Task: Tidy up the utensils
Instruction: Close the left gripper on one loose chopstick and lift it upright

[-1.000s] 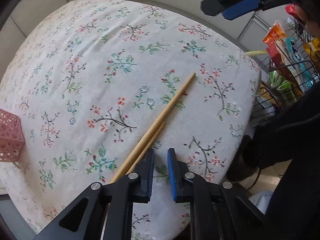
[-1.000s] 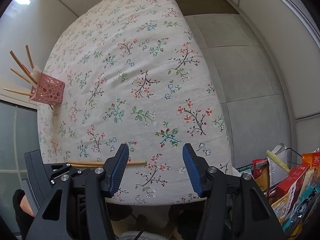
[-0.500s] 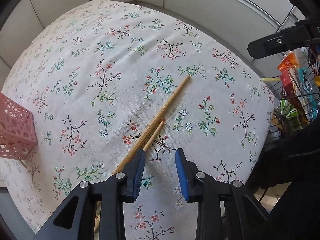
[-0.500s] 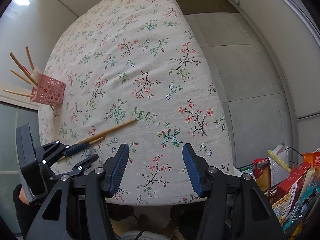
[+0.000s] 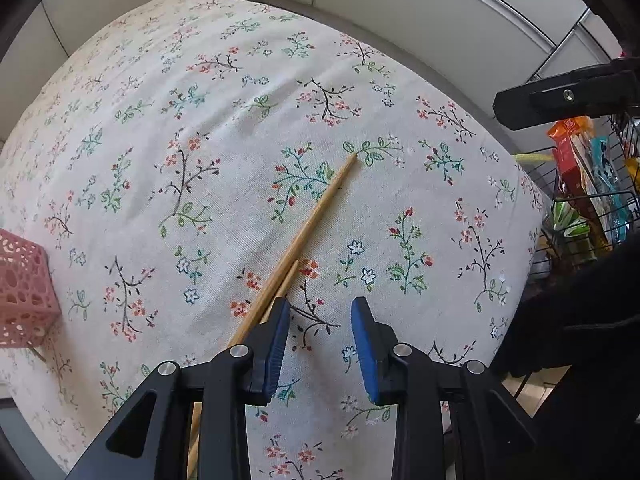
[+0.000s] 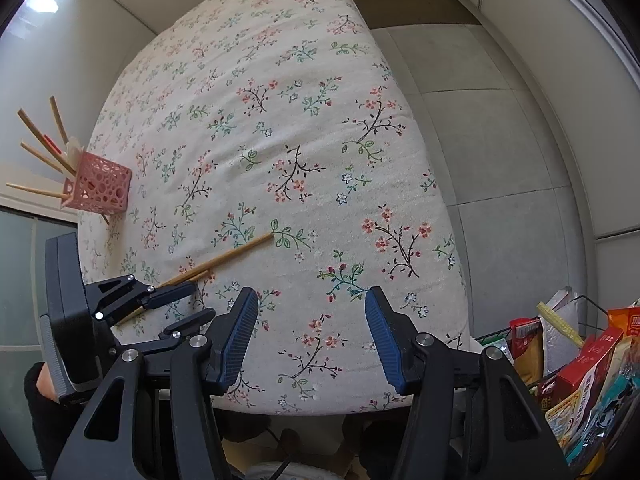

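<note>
Two wooden chopsticks [image 5: 308, 228] lie side by side on the floral tablecloth [image 5: 208, 128]; they also show in the right wrist view [image 6: 228, 258]. My left gripper [image 5: 320, 312] is open and empty, low over the cloth, its left finger beside the shorter-showing chopstick's tip. It also shows in the right wrist view [image 6: 196, 300]. My right gripper [image 6: 306, 304] is open and empty, above the table's near edge. A pink perforated holder [image 6: 100, 188] with several chopsticks stands at the table's left edge, also seen in the left wrist view [image 5: 22, 292].
A wire basket [image 6: 576, 360] full of snack packets stands to the right of the table, also in the left wrist view [image 5: 588, 184]. Grey tiled floor lies beyond the table's right edge. The person's dark sleeve [image 5: 580, 344] is at the right.
My left gripper has opened wider and drawn back along the chopsticks, which now lie loose on the cloth. My right gripper has hardly moved.
</note>
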Demonstrator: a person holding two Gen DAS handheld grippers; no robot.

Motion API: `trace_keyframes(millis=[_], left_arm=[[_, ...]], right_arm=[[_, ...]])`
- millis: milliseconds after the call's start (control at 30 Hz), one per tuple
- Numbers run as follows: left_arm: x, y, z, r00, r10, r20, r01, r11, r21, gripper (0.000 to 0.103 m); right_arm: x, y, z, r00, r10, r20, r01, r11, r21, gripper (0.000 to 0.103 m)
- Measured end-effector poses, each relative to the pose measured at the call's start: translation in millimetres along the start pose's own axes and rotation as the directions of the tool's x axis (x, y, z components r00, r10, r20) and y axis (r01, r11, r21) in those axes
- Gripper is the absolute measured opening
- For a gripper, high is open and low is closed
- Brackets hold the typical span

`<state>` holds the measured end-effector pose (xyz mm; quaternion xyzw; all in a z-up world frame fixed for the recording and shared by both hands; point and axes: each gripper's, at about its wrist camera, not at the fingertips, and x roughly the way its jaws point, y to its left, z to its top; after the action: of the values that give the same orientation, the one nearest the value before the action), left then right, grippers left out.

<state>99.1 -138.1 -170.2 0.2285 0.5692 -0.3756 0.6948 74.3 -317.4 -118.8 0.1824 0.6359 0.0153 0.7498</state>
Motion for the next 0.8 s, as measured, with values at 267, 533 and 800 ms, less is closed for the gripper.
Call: trace_keyframes(millis=[267, 533, 800], left_arm=[[-32, 42, -18, 0.998, 0.035, 0.049, -0.029, 0.992, -0.119, 0.033], [-52, 103, -65, 0.997, 0.079, -0.005, -0.076, 0.932, -0.354, 0.033], [-35, 87, -96, 0.993, 0.065, -0.103, -0.092, 0.952, -0.290, 0.033]], right_arm=[[-3, -7, 1, 0.999, 0.042, -0.005, -0.042, 0.999, 0.033, 0.059], [7, 16, 7, 0.998, 0.062, -0.027, -0.062, 0.998, 0.001, 0.059], [25, 41, 11, 0.997, 0.062, -0.053, -0.065, 0.996, -0.054, 0.059]])
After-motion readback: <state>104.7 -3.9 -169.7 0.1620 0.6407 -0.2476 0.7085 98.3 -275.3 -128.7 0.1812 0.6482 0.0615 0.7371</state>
